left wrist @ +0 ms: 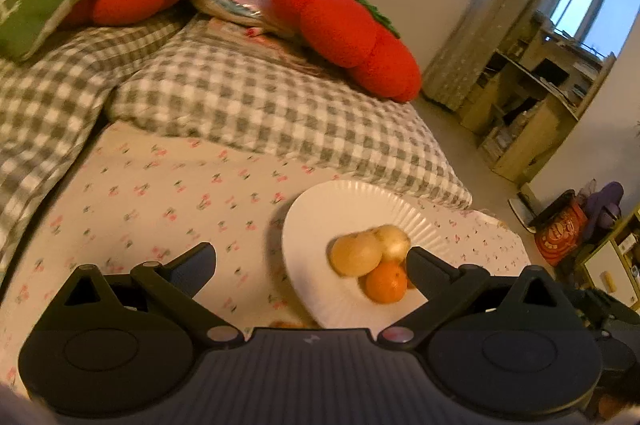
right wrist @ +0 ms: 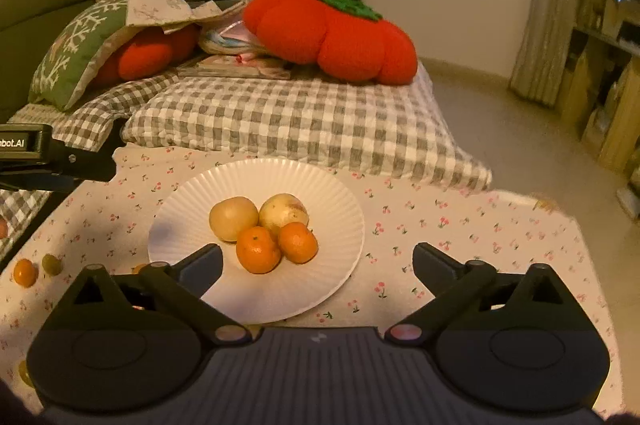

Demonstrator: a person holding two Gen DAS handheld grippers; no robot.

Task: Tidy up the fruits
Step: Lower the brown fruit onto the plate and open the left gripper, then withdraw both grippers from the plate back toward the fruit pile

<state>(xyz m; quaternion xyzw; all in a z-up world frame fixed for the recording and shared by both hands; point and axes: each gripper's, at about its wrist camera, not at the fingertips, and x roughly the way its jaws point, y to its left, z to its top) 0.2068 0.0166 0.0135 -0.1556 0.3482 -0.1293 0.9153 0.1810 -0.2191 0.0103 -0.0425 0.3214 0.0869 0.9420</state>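
Note:
A white ridged paper plate point(right wrist: 188, 225) lies on the cherry-print sheet. On it sit two yellowish round fruits point(right wrist: 233, 217) point(right wrist: 283, 211) and two mandarins point(right wrist: 258, 249) point(right wrist: 298, 242), all touching. My right gripper point(right wrist: 316, 252) hangs open just in front of the plate, and its jaws hold nothing. The left wrist view shows the plate point(left wrist: 320, 209) to the right, with the fruits point(left wrist: 356, 253) by the right finger. My left gripper point(left wrist: 309, 251) is open and empty. A loose mandarin point(right wrist: 25, 273) and a green fruit point(right wrist: 52, 264) lie on the sheet at the left.
A grey checked pillow point(right wrist: 296, 117) lies behind the plate, with a red tomato cushion point(right wrist: 332, 33) and a green cushion point(right wrist: 80, 53) beyond. The bed's edge drops to the floor point(right wrist: 512, 129) at the right. The left gripper's housing point(right wrist: 24, 145) juts in at the left.

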